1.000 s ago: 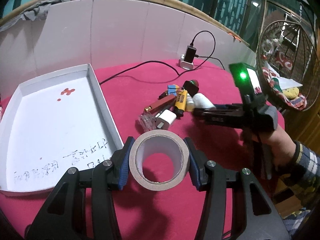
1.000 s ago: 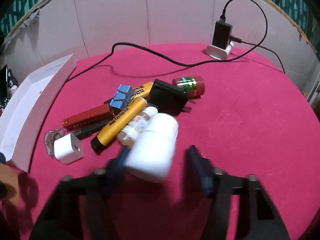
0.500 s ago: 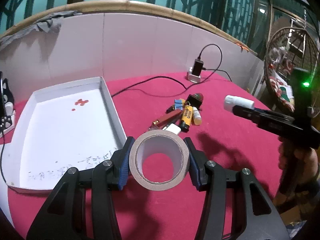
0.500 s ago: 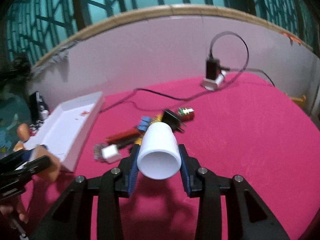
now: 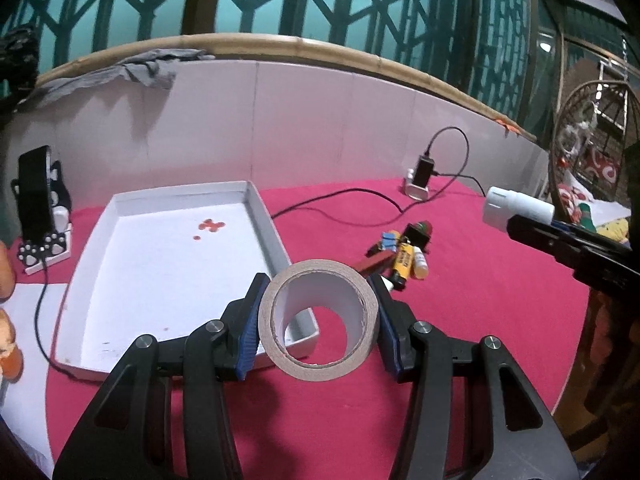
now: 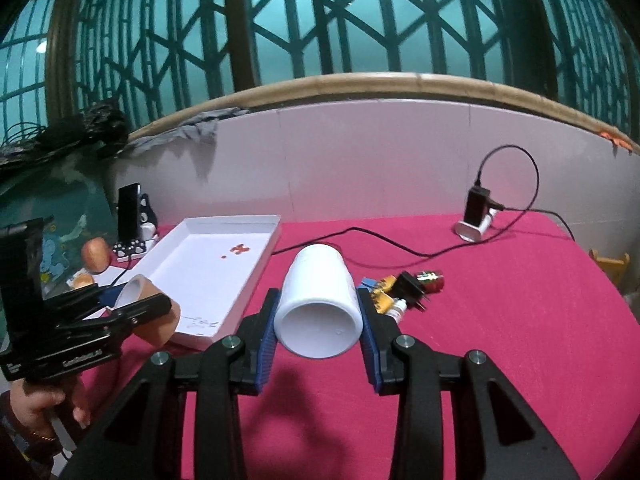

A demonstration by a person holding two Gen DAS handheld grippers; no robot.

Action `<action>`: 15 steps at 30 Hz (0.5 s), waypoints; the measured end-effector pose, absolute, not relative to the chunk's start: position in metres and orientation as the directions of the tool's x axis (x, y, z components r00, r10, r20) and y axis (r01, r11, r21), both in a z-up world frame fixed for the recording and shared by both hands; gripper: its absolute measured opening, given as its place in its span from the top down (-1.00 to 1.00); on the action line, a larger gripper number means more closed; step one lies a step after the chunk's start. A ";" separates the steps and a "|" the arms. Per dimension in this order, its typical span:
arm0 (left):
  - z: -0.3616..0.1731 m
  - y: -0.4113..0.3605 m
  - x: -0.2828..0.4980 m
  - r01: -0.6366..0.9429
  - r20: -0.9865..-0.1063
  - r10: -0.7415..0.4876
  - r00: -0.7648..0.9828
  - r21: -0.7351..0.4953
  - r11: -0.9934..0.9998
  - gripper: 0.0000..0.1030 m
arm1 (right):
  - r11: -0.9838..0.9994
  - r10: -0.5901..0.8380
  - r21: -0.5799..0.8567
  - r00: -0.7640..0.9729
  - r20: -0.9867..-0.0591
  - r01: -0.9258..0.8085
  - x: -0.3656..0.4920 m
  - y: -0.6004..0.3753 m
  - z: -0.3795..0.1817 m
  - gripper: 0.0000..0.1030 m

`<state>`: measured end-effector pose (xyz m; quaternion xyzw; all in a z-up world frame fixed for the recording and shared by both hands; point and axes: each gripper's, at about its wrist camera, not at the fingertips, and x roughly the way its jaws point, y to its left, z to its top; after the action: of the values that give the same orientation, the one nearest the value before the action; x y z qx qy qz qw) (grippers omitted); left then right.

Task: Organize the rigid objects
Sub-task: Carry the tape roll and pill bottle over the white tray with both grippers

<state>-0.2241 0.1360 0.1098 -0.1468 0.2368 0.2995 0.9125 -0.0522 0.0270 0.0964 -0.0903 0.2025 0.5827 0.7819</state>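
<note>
With the left claw (image 5: 318,330) clamping the tape (image 5: 318,326) and the right claw (image 6: 318,320) clamping the bottle (image 6: 318,308), we should lower each over the tray (image 5: 264,220) ahead-left before letting go

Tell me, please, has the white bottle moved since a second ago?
Yes. The white bottle, clamped in the right gripper, has left the pile of small items and now hangs above the red tabletop.
</note>
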 end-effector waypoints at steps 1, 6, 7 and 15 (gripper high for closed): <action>0.111 0.136 -0.227 -0.623 -0.516 0.486 0.705 -0.123 0.772 0.05 | 0.301 0.876 0.091 0.238 -0.420 -0.949 -0.059 0.029 0.102 0.30; 0.114 0.142 -0.241 -0.666 -0.505 0.534 0.678 -0.116 0.737 0.05 | 0.271 0.881 0.059 0.224 -0.416 -0.961 -0.076 0.032 0.109 0.30; 0.114 0.144 -0.243 -0.674 -0.504 0.542 0.672 -0.115 0.730 0.05 | 0.266 0.882 0.054 0.221 -0.415 -0.962 -0.078 0.034 0.110 0.30; 0.113 0.157 -0.266 -0.737 -0.500 0.607 0.618 -0.101 0.668 0.05 | 0.213 0.888 0.024 0.184 -0.421 -0.977 -0.100 0.049 0.116 0.30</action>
<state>-0.2661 0.1565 0.1131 -0.1496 0.2178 0.3787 0.8870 -0.1000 0.0485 0.1155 -0.1261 0.1754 0.6144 0.7589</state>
